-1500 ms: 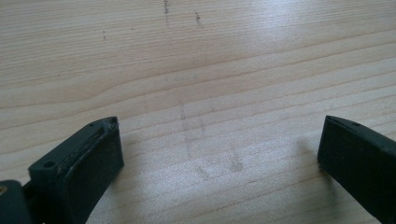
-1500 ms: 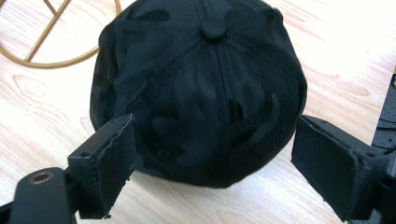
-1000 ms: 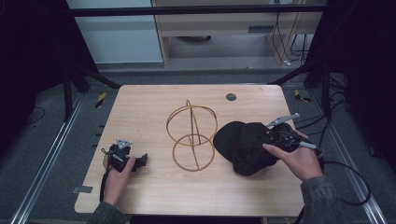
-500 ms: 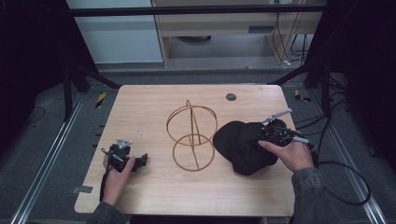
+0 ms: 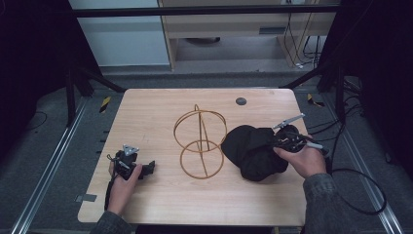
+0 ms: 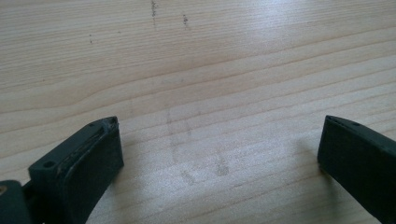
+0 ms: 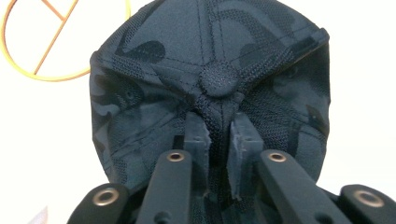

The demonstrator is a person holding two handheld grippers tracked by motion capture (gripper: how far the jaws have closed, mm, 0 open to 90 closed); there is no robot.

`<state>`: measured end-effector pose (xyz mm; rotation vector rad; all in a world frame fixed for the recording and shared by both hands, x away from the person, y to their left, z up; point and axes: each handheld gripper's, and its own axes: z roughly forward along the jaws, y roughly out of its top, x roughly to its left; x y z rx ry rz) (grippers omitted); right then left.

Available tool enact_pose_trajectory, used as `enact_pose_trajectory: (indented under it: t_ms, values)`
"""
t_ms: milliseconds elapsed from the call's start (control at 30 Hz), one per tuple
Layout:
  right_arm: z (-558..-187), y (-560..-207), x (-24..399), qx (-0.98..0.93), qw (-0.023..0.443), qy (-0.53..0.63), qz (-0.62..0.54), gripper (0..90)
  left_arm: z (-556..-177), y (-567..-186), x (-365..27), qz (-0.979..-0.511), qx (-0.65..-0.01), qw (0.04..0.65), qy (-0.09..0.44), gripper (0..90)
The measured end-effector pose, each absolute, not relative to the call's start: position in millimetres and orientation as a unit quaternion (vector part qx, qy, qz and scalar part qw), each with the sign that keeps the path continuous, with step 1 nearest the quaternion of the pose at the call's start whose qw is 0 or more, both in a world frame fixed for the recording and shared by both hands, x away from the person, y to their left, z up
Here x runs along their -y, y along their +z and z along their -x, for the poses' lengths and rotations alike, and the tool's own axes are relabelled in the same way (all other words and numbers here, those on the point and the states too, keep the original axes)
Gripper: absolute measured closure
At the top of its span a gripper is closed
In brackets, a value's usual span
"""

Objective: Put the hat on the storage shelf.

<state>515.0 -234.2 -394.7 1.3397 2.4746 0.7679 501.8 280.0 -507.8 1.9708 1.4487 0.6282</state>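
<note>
A pale wooden table [image 5: 160, 102] sits mid-room under even light, its grain showing faint scuff marks in the left gripper view. Grey carpeted floor [image 5: 44, 161] surrounds it, with metal rails [image 5: 51, 165] running along both sides. Yellow-and-black hazard tape [image 5: 104, 104] marks the floor by the far left corner. Beyond the far edge stands a light wooden cabinet [image 5: 229, 29], with cables [image 5: 307, 44] hanging at its right. Darkness swallows both flanks.

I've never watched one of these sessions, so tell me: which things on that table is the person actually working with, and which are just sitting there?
In use, as far as I can judge:
- dark cap, pinched near its top button by the right gripper
- wire stand, close beside the cap

Just lying about:
- small dark disc at the table's far edge
- left gripper, open over bare wood
</note>
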Motion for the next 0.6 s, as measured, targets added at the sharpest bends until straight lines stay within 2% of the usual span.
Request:
enact_pose_trajectory:
  t_ms: [300, 600]
  values:
    - [-514.9, -389.5, 235.0, -0.84, 0.108, 0.268, -0.46, 85.2, -501.7, -507.8, -279.5, -0.744, -0.546, 0.304, 0.237, 0.0]
    - [-512.0, -369.9, 232.6, -0.838, 0.121, 0.276, -0.454, 86.2, -501.6, -507.8, -279.4, -0.744, -0.546, 0.305, 0.236, 0.0]
